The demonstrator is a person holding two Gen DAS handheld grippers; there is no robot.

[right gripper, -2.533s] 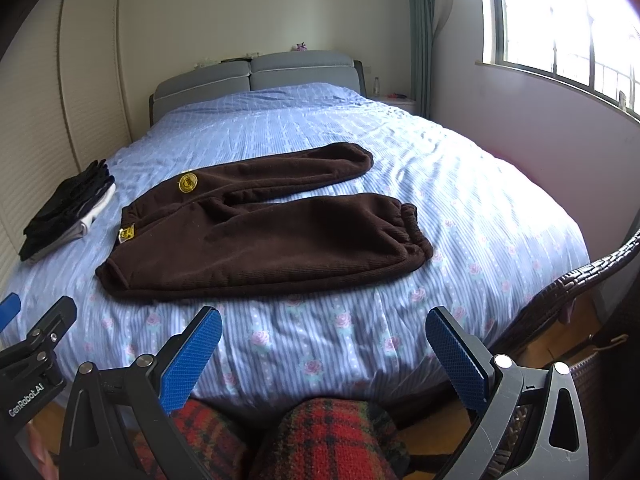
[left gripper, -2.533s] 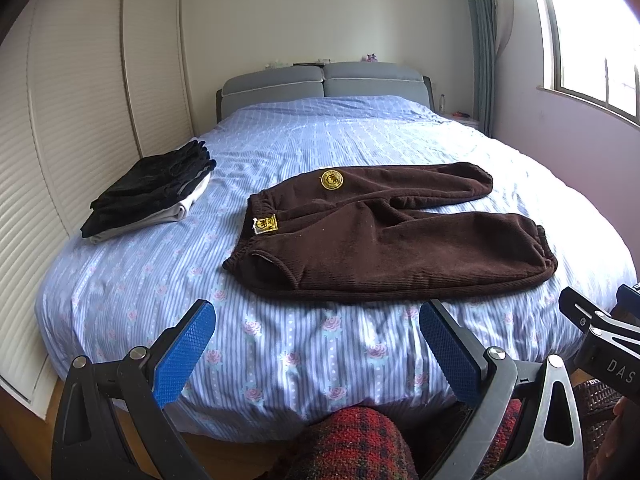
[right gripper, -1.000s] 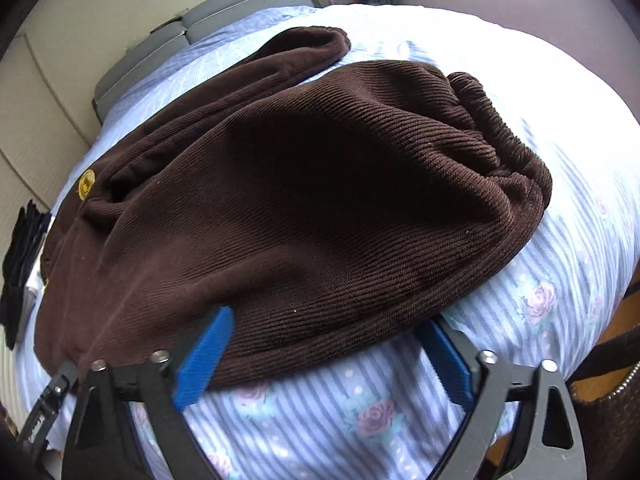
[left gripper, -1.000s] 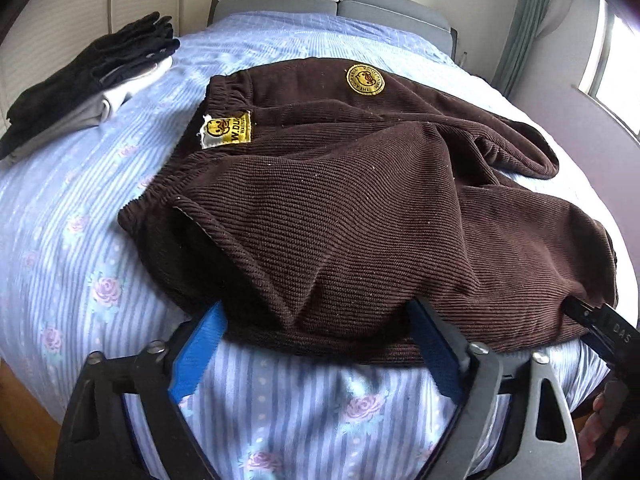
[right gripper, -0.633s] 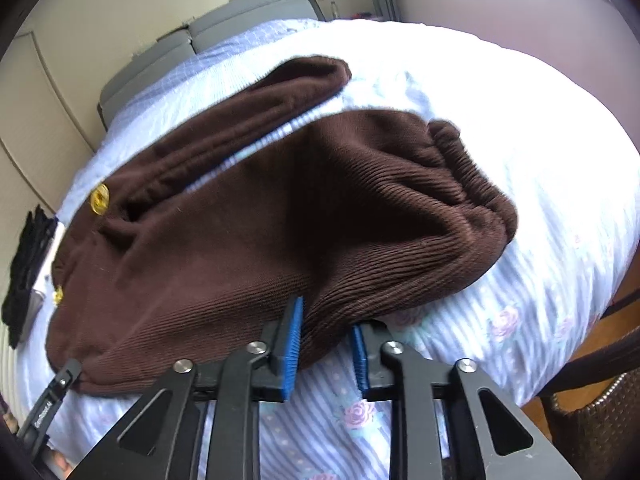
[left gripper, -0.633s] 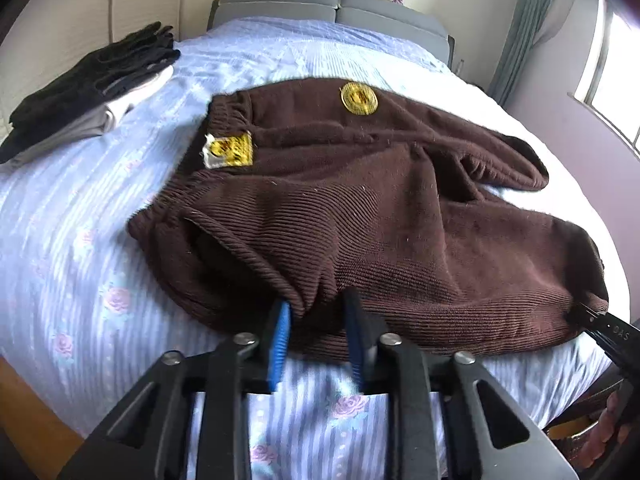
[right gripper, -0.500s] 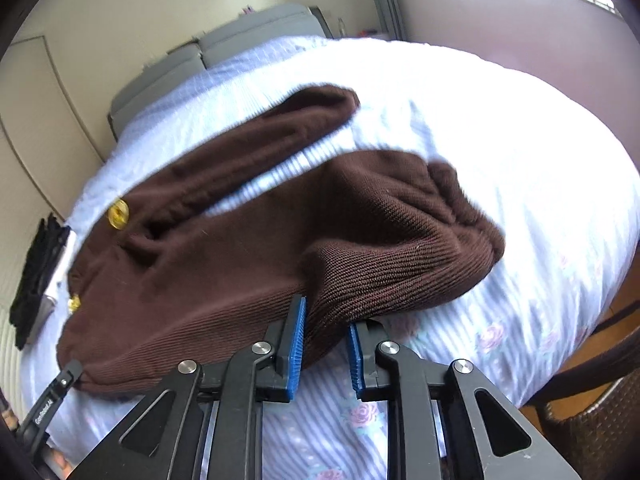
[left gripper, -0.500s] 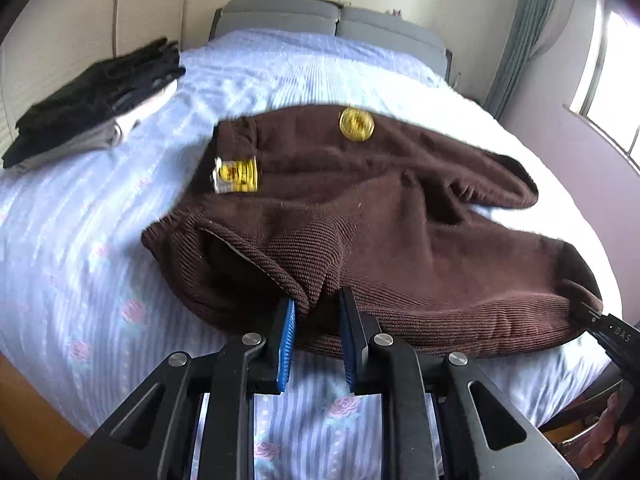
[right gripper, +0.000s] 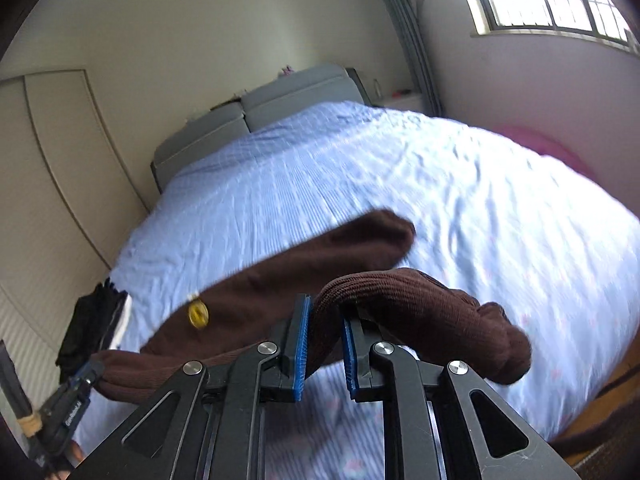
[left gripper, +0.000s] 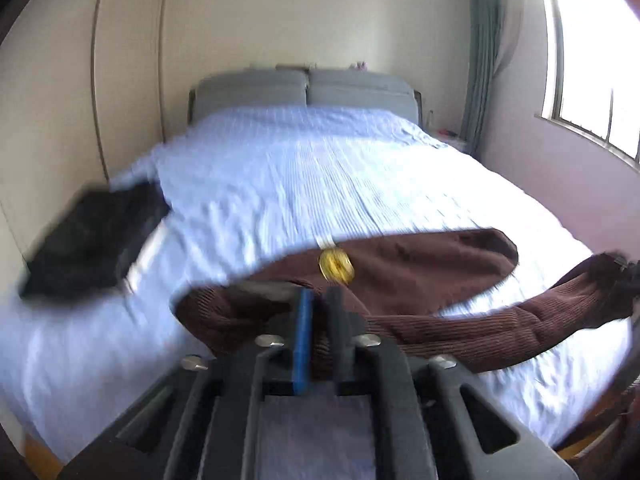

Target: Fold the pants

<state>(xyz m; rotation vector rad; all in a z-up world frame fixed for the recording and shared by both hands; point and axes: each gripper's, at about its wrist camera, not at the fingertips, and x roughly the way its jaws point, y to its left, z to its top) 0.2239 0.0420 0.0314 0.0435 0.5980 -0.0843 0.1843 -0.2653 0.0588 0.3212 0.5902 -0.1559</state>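
Observation:
Brown corduroy pants (left gripper: 404, 280) with a round yellow badge (left gripper: 337, 265) hang lifted over the blue striped bed (left gripper: 320, 168). My left gripper (left gripper: 318, 300) is shut on the near edge of the pants by the waist. My right gripper (right gripper: 324, 312) is shut on the near leg (right gripper: 420, 304) close to its cuff, which droops to the right. The far leg (right gripper: 360, 236) still lies on the bed. In the left wrist view the near leg stretches rightward to the other gripper (left gripper: 624, 276) at the frame's edge. The view is blurred by motion.
A folded stack of dark clothes (left gripper: 92, 244) lies at the bed's left edge. A grey headboard (left gripper: 304, 88) stands at the far end, a wardrobe (right gripper: 48, 184) along the left wall, a window (left gripper: 592, 80) on the right. Wooden floor (right gripper: 600, 408) shows near the bed.
Both grippers closed on the near edge of the pants and rose, lifting the near leg and waist off the bed. The far leg has stayed on the sheet.

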